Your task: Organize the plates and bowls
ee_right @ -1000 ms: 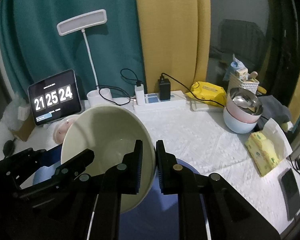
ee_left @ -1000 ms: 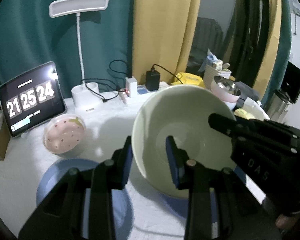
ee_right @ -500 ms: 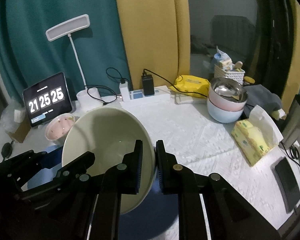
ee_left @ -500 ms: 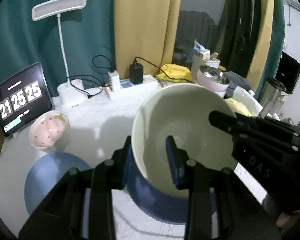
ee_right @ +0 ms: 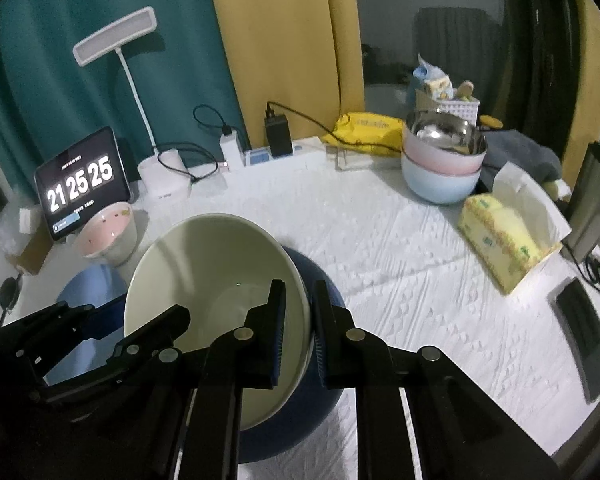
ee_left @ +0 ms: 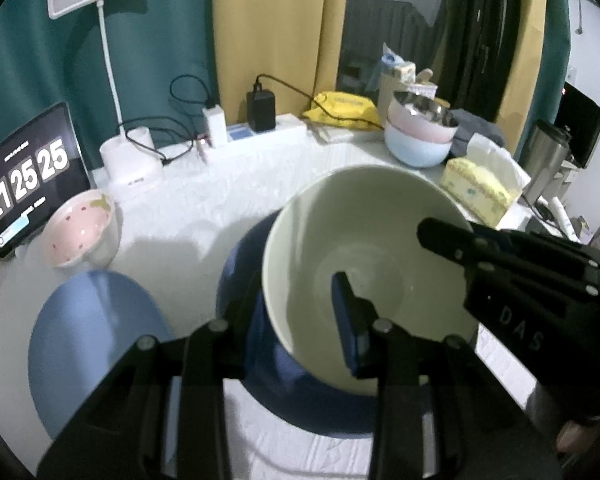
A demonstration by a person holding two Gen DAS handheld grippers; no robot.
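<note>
A large cream bowl [ee_left: 364, 248] [ee_right: 212, 264] hangs above the table, held by both grippers. My left gripper [ee_left: 300, 316] is shut on its left rim; it also shows in the right wrist view [ee_right: 112, 344]. My right gripper [ee_right: 298, 332] is shut on its right rim; it also shows in the left wrist view [ee_left: 500, 264]. A dark blue plate [ee_left: 300, 396] [ee_right: 324, 288] lies under the bowl. A light blue plate [ee_left: 88, 344] [ee_right: 92, 280] lies to the left. A pink bowl [ee_left: 80, 228] [ee_right: 106, 232] stands at the far left.
Stacked steel, pink and blue bowls [ee_left: 418, 136] [ee_right: 442, 164] stand at the back right. A tissue box [ee_right: 504, 240], a phone [ee_right: 584, 336], a clock tablet [ee_right: 80, 184], a lamp base [ee_right: 166, 180] and a power strip [ee_right: 276, 152] ring the white cloth.
Both grippers have lifted the cream bowl and pulled back from the table. The dark blue plate beneath it has come into view. The clock has ticked from 24 to 25.
</note>
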